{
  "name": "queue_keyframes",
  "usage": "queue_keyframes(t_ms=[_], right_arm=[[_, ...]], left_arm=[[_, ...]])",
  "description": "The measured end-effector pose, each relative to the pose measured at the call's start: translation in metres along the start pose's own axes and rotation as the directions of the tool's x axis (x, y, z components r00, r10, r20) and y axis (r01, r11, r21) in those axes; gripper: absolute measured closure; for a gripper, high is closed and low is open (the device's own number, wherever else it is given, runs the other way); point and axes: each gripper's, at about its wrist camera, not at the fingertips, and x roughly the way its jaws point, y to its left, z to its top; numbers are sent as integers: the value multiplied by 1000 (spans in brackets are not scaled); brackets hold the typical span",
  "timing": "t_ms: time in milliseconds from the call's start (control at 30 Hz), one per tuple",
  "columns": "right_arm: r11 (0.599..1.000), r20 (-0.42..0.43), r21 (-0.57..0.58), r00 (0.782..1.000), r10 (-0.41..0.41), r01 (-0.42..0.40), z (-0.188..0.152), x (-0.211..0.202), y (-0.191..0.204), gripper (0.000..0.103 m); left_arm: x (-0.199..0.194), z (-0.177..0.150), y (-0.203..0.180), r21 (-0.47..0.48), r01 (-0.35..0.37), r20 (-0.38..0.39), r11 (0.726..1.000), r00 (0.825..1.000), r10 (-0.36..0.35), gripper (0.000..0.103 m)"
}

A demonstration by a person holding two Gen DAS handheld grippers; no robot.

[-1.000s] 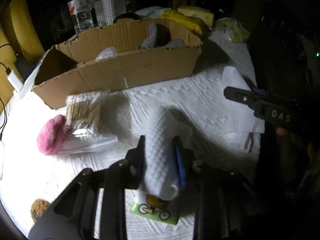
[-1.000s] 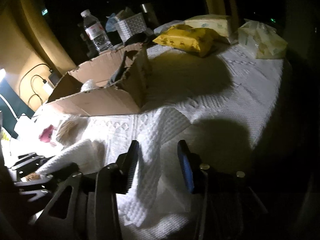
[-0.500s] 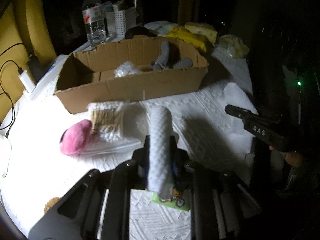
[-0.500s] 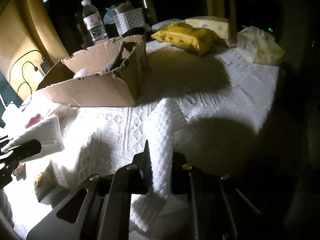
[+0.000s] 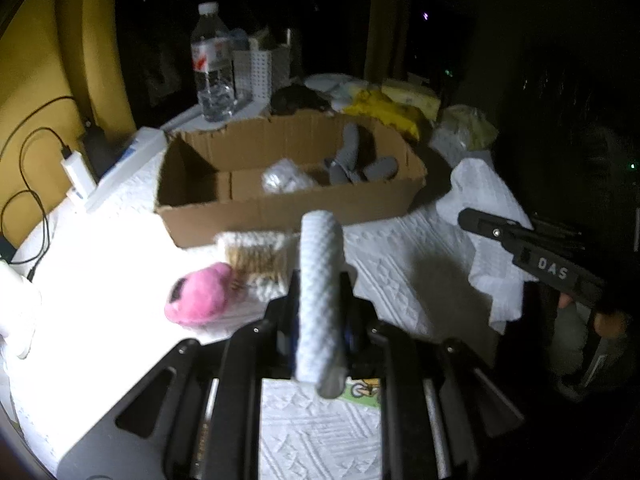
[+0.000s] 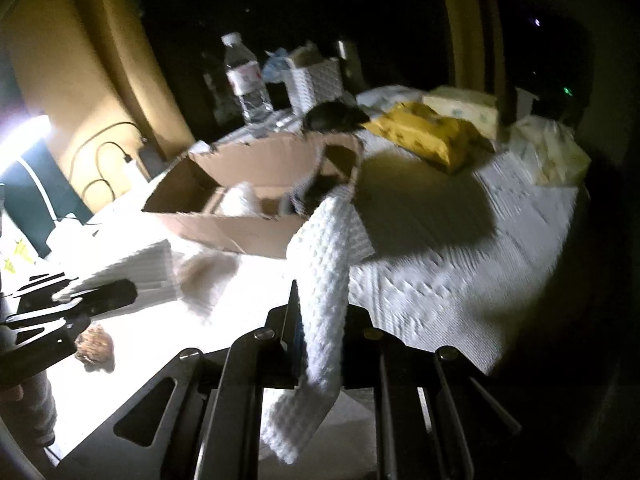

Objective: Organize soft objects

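Now both tongs (image 5: 320,300) (image 6: 320,320) clamped — white cloth (image 6: 324,280) lifted.

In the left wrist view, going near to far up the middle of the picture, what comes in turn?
Left gripper shut on the white towel → cardboard box → grey socks inside it → water bottle and white basket at the back.

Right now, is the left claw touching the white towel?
Touching. The left wrist view shows the left claw shut on the towel, its fingers pressed against both sides of the fold, which stands up between them.
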Motion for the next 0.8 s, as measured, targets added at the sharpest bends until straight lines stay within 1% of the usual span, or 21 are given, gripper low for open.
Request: queue_keyframes(t_ms=[433, 800], right_arm=[[998, 44, -62, 999, 28, -25, 28, -15, 28, 89], [994, 60, -103, 997, 45, -39, 48, -13, 39, 89]], left_arm=[[-24, 22, 25, -23, -18, 79, 1000, 997, 20, 87], [-29, 39, 43, -48, -36, 116, 998, 992, 41, 87]])
